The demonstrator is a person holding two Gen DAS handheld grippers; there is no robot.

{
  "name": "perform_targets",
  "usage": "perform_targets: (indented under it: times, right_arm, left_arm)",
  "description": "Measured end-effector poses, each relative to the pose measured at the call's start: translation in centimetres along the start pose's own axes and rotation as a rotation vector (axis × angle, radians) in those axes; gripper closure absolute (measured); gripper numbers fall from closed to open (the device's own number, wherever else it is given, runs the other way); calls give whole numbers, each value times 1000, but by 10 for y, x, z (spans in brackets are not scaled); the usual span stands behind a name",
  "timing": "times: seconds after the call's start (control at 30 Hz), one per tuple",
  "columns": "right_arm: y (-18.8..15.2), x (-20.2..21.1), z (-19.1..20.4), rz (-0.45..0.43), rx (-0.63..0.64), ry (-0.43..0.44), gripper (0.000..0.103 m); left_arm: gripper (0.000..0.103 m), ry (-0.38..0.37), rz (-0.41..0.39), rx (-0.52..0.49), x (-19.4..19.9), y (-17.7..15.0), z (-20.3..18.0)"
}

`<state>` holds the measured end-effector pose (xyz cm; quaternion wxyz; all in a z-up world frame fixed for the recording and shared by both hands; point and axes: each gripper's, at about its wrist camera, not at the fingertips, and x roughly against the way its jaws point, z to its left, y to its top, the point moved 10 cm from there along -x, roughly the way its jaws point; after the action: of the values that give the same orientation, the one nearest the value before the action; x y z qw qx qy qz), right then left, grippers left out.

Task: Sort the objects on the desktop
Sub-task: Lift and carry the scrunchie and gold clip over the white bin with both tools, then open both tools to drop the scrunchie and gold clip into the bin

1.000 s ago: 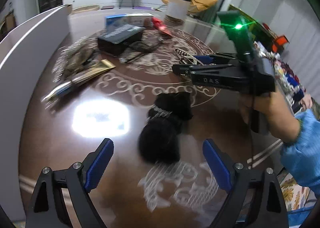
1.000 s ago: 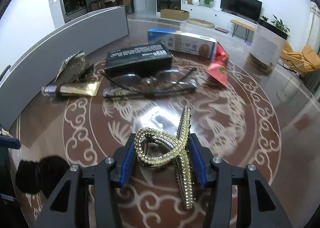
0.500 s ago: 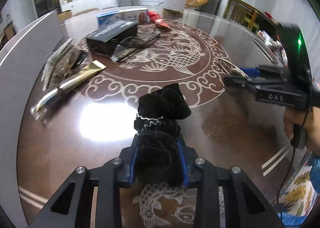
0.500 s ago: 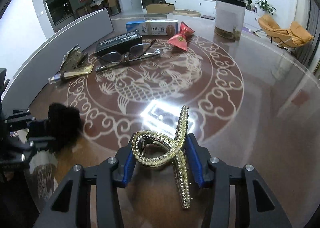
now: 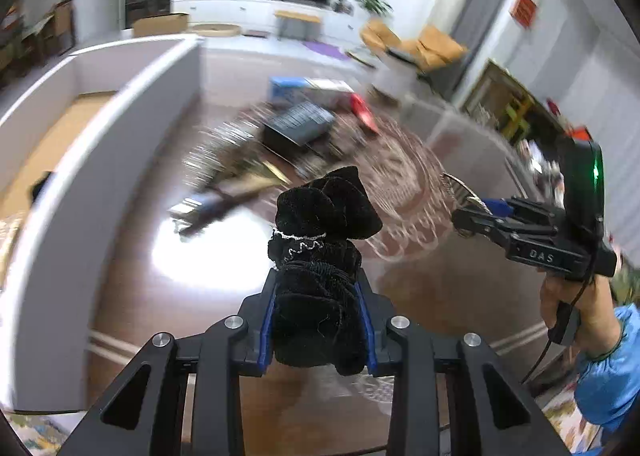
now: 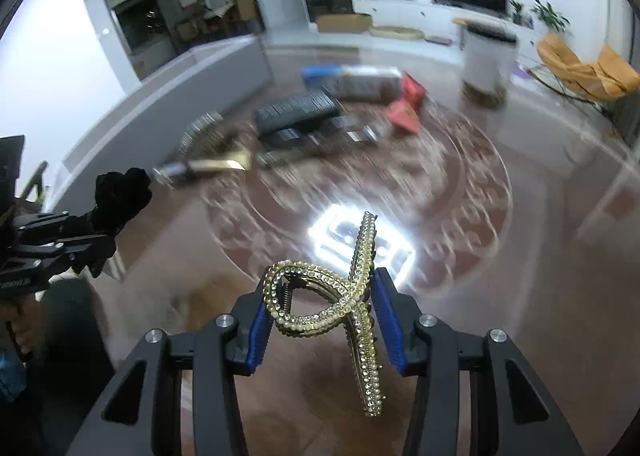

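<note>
My left gripper (image 5: 318,326) is shut on a black velvet scrunchie (image 5: 320,256) and holds it above the dark round table (image 5: 132,264). My right gripper (image 6: 324,330) is shut on a gold rhinestone hair claw (image 6: 332,296), also held above the table. In the left wrist view the right gripper (image 5: 466,215) is to the right with the claw (image 5: 456,185) poking out. In the right wrist view the left gripper (image 6: 80,244) is at the left edge with the scrunchie (image 6: 120,193).
At the table's far side lie a black box (image 6: 298,111), a blue-and-white box (image 6: 352,79), red packets (image 6: 404,107), glasses (image 6: 320,139), a gold tube (image 6: 208,167) and a glittery clip (image 6: 198,133). A grey wall panel (image 5: 60,195) runs along the left.
My left gripper closed on the scrunchie and lifted it off the table. Both grippers have risen; the view now tilts up and is blurred. The right gripper still holds the claw.
</note>
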<state>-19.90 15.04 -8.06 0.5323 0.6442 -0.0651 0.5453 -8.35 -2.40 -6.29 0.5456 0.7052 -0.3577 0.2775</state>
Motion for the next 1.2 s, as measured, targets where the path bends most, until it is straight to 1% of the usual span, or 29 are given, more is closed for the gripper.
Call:
perform_targets:
  times: [0.1,0.13,0.2,0.23,0.33,0.37,0.43,0.47,0.57,0.6,0.67,0.77,0.83,0.9,0.93,0.97,1.0,1.03,1.1,1.2]
  right_arm:
    - [42,4,38,-33,77,40,56]
    - [55,4,52,-43,103,54,56]
    - [90,1,92,-65,167,101,56]
    - [105,-1,109,-75,190,122,56]
    - [154,-12,174,-111,259,212,56]
    - [170,-18,196,-120,279,242,56]
    - [202,-38,240,-127,331,285,56]
    - [214,-49,255,-127,351,295,56]
    - [242,-98,291,-76,379,320,56]
    - [248,-118,299,-52,381,323,56]
    - [250,-160,310,22,389,322,56]
    - [243,-213,315,110,422,264,56]
    - [236,-237,314,151,428,248,56]
    - [233,-255,315,174,424,242,55]
    - [233,-259,317,182,421,239,52]
    - [232,-264,317,189,414,229,37]
    - [233,-266,317,184,405,223,28]
    - [233,-265,317,176,399,224,18]
    - [237,-259,316,152,375,234,18]
    - [243,-231,304,96,342,246,17]
  left_arm:
    - [70,58,-49,53,36,18,47]
    - [70,97,-67,72,50,25,71]
    - [70,149,-83,109,66,33,106]
    - [70,177,-89,147,76,39,134]
    - [70,236,-85,224,91,47,187]
    - [70,245,-79,251,93,47,204]
    - [70,258,-61,283,91,45,228]
    - [70,262,-45,306,87,42,239]
    - [70,251,8,378,67,31,262]
    - [70,246,28,393,59,29,266]
    - [70,256,74,415,46,22,275]
    - [70,264,129,442,26,14,283]
    - [69,279,158,446,20,10,287]
    - [62,301,197,459,15,5,293]
    - [59,309,220,483,14,1,297]
    - [49,312,223,494,14,0,298]
    - [36,318,217,505,16,-1,300]
    - [31,326,205,510,19,0,302]
    - [29,336,164,506,27,2,302]
    - [29,357,111,493,38,4,292]
